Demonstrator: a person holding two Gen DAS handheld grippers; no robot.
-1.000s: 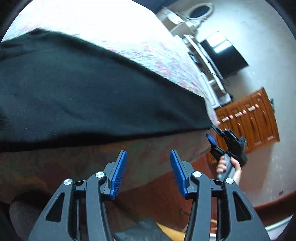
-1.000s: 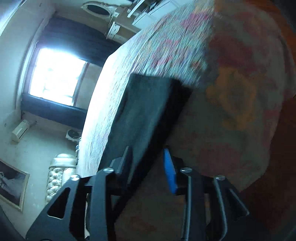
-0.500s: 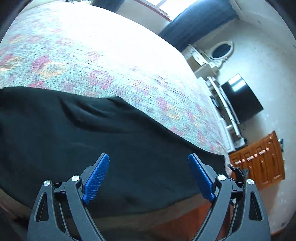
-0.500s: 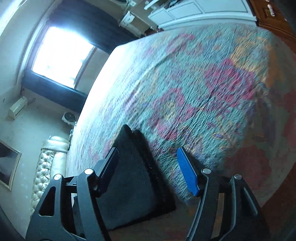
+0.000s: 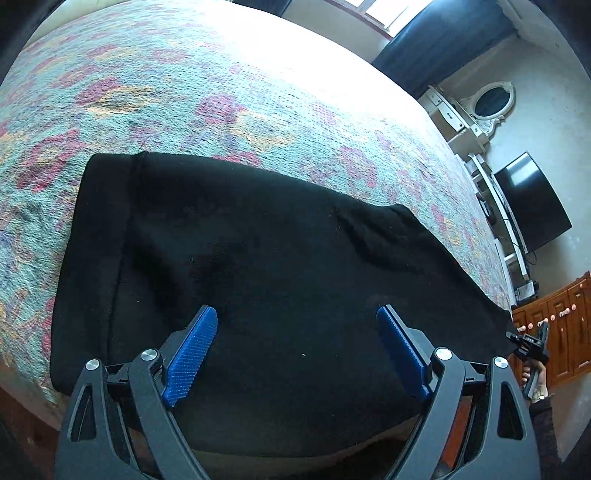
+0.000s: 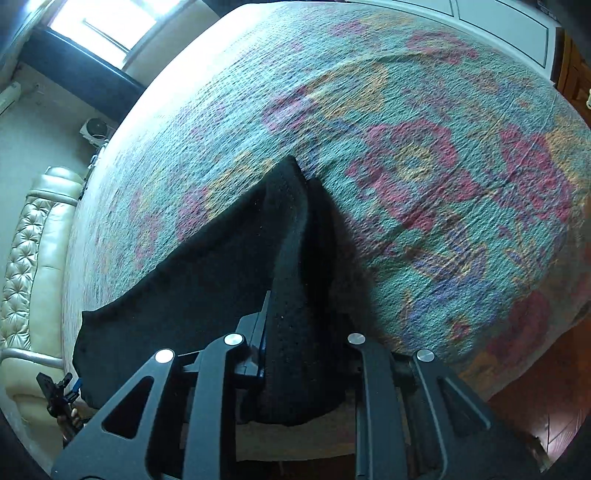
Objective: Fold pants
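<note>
on the bed (image 5: pixel 258 92), just ahead of the left tool (image 5: pixel 295 354), the black pants (image 5: pixel 277 240) are lying spread flat across the flowered bedspread, near its front edge. the left tool is hanging over the cloth with its blue pads (image 5: pixel 192 350) standing wide apart and nothing between them. the right tool (image 6: pixel 303 332) is closing on one end of the pants (image 6: pixel 291 295), and a ridge of black cloth is standing up between its jaws. this is looking like the start of a fold: one end is being gripped while the other tool is lining up for its own hold. the next move is probably calling for the left tool to drop onto the near edge and pinch it. beyond the bed, a window (image 6: pixel 99 22), a cream sofa (image 6: pixel 33 251), a dark screen (image 5: pixel 532 199) and wooden cabinets (image 5: pixel 561 325) are showing.
</note>
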